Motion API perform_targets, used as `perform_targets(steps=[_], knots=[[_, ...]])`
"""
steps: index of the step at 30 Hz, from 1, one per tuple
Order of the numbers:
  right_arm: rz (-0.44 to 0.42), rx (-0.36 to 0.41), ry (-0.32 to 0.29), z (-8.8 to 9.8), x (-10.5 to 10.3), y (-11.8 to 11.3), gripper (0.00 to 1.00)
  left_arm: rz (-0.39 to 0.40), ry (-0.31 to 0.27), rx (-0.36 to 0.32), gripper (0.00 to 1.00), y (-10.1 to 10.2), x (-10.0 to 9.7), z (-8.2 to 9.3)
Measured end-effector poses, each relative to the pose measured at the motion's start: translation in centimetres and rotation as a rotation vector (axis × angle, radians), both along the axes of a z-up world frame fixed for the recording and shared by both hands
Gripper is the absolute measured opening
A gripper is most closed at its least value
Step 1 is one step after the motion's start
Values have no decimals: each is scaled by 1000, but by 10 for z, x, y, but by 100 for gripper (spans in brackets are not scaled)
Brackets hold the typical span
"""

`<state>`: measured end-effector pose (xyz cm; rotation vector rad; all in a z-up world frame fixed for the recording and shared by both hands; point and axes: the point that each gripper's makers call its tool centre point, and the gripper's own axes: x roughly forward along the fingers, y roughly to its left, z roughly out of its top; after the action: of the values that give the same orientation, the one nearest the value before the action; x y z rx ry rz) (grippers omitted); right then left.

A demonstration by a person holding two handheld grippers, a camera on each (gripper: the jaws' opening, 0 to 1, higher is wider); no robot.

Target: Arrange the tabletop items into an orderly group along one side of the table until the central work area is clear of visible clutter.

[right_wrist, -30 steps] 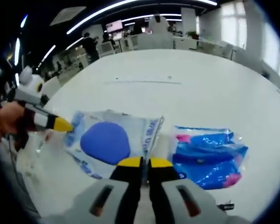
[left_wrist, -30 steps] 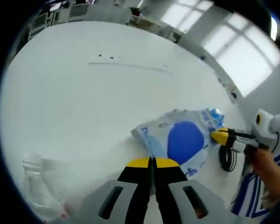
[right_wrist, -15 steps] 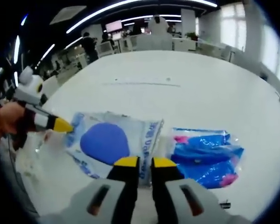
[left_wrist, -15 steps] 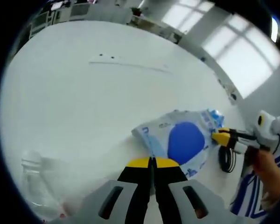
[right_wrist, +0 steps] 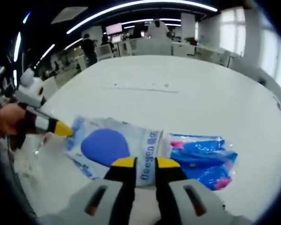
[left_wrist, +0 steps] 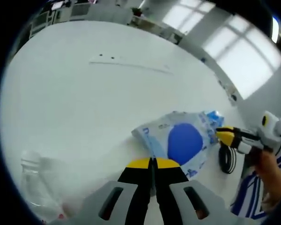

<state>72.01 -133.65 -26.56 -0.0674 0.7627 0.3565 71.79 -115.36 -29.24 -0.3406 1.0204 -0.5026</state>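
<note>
The left tool has two black jaws with yellow tips, rising from pale grey housings with slotted cut-outs, at 6 o'clock in the left gripper view. The right tool is built the same, at 6 o'clock in the right gripper view. In the left gripper view at 3 o'clock, the right tool shows a yellow tip, black and white body and a black looped cable. Beside it at 4 o'clock is a blue and white striped sleeve. A hand grips the left tool at 9 o'clock in the right gripper view.
</note>
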Motion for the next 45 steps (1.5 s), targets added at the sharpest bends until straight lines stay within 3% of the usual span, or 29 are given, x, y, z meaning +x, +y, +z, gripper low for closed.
perform_targets(steps=[10,22,45], knots=[[13,30,-22,8,2,6,13,-7,-12,-4,1,0,0,1],[27,42,-38,13,3,11,15,-17,-20,-2,16,-2,-2,5],[97,47,-50,23,2,21,36,-37,-102,-33,45,1,-1,33]])
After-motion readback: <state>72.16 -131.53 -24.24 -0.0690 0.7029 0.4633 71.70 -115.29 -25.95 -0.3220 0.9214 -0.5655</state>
